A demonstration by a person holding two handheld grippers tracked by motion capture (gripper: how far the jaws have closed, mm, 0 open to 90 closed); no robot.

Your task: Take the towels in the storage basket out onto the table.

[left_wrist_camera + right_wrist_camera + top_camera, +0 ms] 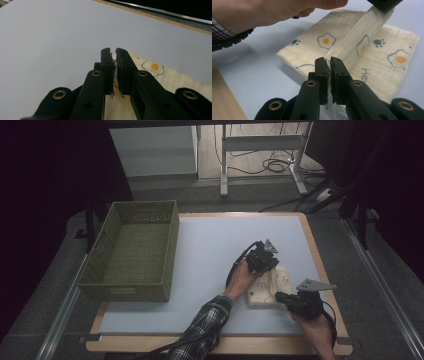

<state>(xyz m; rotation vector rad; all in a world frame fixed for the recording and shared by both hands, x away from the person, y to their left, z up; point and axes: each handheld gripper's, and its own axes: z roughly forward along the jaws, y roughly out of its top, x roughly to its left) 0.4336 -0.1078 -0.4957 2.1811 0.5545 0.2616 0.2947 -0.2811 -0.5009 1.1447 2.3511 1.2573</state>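
Cloth [352,50] — pinched between both claws' jaws

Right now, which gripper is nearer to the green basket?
Left. The left gripper is shut on the cloth right of the green basket, with bare mat between them. The right gripper pinches the cloth's near edge, farther right and nearer the person.

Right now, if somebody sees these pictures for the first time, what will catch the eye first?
First, the cream cloth printed with fried eggs and paw prints, at the table's near right part. The left gripper and the right gripper each pinch it with closed jaws, raising a fold between them. Next, the empty green woven basket at the table's left side.
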